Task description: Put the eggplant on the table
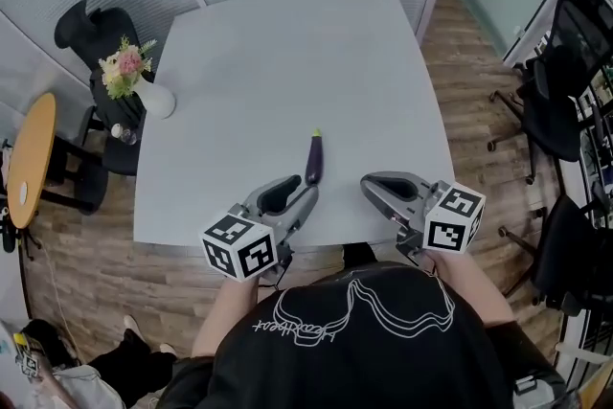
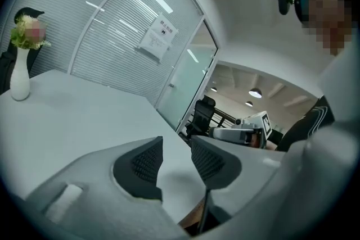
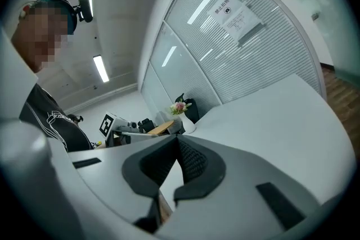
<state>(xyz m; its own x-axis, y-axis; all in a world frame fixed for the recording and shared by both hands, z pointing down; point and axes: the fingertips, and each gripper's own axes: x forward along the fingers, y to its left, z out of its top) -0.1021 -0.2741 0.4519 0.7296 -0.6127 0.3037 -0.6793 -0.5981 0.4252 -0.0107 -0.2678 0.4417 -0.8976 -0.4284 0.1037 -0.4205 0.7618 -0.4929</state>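
Eggplant (image 1: pixel 313 160) observed lying free on table (image 1: pixel 287 43), task judged done; left gripper (image 2: pixel 177 146) held spread and empty, right gripper (image 3: pixel 175 146) pressed together on nothing

Pale grey table (image 1: pixel 287 53) looking smooth, matt. Skin of eggplant (image 1: pixel 313 163) shining glossy dark purple. Shells of left gripper (image 2: pixel 177 146) and right gripper (image 3: pixel 175 140) appearing smooth, matt grey plastic. Black pads (image 2: pixel 138 163) showing ribbed, rubbery texture. Brown floor (image 1: pixel 96 244) showing wood planks, slight sheen. White vase (image 1: pixel 158 101) gleaming glossy, ceramic-like. Black shirt (image 1: pixel 364 350) looking matt cloth. Round side table (image 1: pixel 34 158) showing warm wood top.
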